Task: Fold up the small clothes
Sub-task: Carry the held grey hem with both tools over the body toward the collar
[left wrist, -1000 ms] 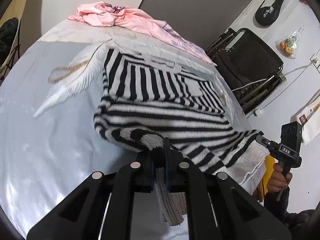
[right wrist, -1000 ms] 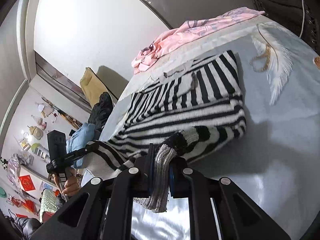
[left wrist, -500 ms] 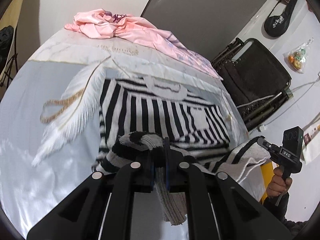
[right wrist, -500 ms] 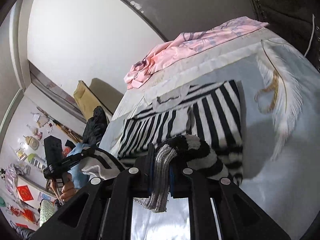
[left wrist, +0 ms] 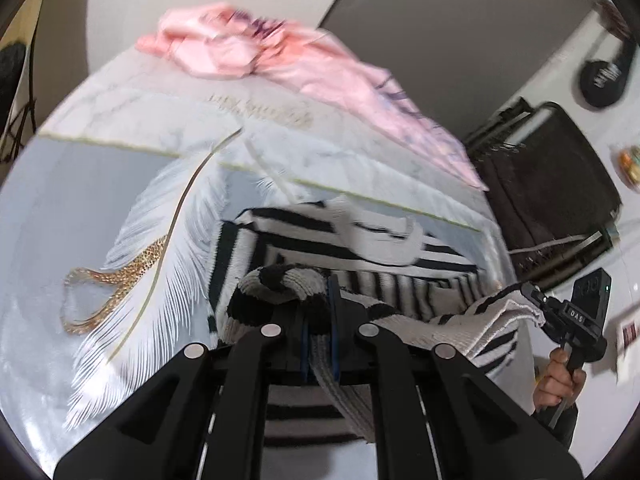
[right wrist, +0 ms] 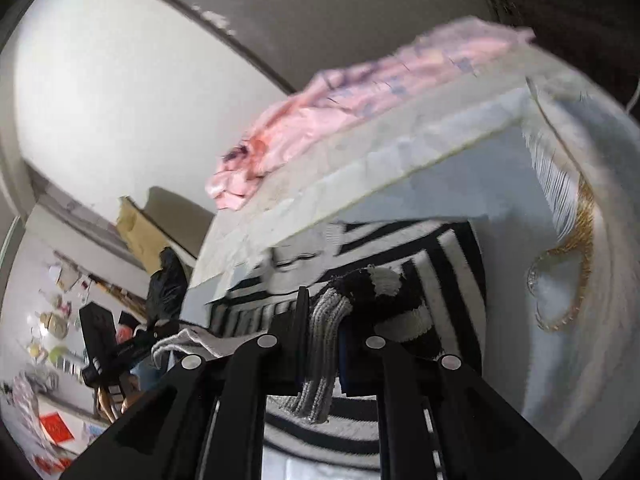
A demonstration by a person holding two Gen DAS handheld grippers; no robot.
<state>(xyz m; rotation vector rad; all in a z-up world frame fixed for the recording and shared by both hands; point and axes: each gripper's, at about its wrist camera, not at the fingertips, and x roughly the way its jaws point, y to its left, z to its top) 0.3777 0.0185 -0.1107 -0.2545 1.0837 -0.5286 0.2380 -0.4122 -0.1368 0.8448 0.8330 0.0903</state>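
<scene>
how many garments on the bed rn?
2. The striped sweater lies mid-bed, its hem gripped by the left gripper and the right gripper. The pink garment is bunched at the far edge. More could be hidden beneath.

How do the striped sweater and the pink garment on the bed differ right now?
The striped sweater is black-and-white knit; the pink garment is smooth and plain. The sweater is clamped at its ribbed hem by both hand-held grippers; the pink garment lies crumpled and untouched at the far edge. Both rest on the feather-print bedsheet.
</scene>
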